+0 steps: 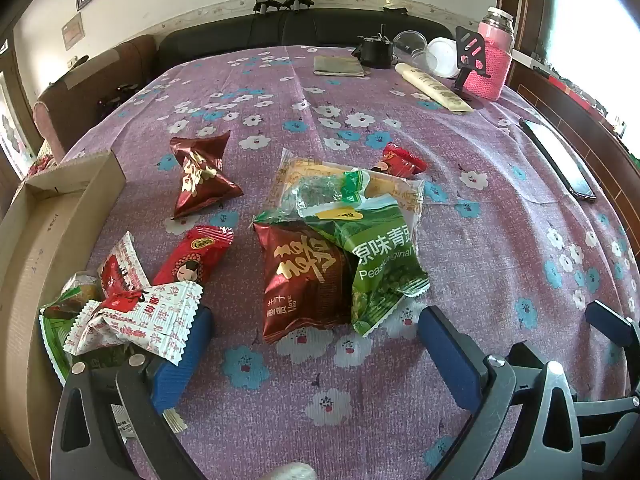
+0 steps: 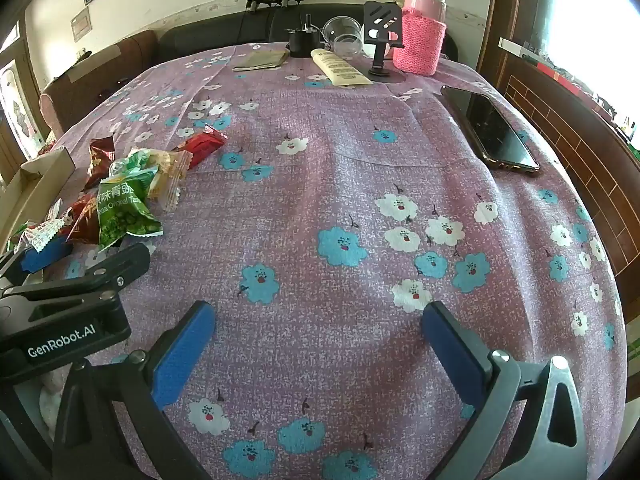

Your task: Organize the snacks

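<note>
Several snack packets lie on the purple flowered tablecloth (image 1: 500, 240). A dark red packet (image 1: 304, 280) and a green pea packet (image 1: 380, 264) lie just ahead of my left gripper (image 1: 316, 344), which is open with nothing between its fingers. A white and red packet (image 1: 132, 320) rests over its left finger (image 1: 184, 360). Another dark red packet (image 1: 202, 176), a bright red one (image 1: 192, 256), a yellow clear packet (image 1: 340, 184) and a small red one (image 1: 400, 160) lie further off. My right gripper (image 2: 320, 344) is open and empty over bare cloth; the snack pile (image 2: 124, 204) is to its left.
A cardboard box (image 1: 44, 240) stands at the table's left edge. A phone (image 2: 488, 128) lies at the right. At the back are a pink-sleeved flask (image 2: 422, 28), a phone stand (image 2: 382, 36), a cream tube (image 2: 340, 68), clear cups (image 2: 342, 34) and a folded cloth (image 2: 262, 60).
</note>
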`<action>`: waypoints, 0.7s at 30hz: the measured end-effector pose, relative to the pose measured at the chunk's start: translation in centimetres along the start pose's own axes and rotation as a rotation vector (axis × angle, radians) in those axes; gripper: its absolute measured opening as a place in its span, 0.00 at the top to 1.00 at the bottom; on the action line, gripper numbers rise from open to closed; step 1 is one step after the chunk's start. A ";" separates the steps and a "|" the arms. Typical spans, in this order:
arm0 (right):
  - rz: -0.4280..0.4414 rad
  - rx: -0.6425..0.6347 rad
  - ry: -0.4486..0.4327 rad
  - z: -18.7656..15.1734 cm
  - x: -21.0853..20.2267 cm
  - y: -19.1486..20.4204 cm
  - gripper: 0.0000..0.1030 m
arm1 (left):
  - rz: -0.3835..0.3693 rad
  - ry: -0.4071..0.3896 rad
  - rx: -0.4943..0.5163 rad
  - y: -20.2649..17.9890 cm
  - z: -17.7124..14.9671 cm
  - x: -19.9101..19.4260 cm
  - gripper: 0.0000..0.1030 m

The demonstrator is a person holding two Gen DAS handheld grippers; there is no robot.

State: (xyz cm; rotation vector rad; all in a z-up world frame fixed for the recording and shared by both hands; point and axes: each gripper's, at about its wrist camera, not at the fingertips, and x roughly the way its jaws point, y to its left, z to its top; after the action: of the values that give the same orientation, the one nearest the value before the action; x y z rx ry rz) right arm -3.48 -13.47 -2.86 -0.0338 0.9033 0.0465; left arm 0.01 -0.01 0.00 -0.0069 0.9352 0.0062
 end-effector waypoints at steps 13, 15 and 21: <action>-0.001 -0.001 -0.003 0.0 0.0 0.0 0.00 | -0.002 -0.003 -0.003 0.0 0.0 0.0 0.00; -0.001 -0.001 -0.003 0.0 0.0 0.0 0.00 | -0.002 -0.003 -0.002 0.0 0.0 0.0 0.00; -0.001 -0.001 -0.003 0.0 0.0 0.1 0.00 | 0.001 -0.002 -0.007 0.1 0.0 0.0 0.00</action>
State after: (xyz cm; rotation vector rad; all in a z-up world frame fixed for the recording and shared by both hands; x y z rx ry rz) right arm -3.52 -13.41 -2.86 -0.0347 0.8999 0.0459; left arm -0.04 0.05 0.00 -0.0129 0.9335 0.0110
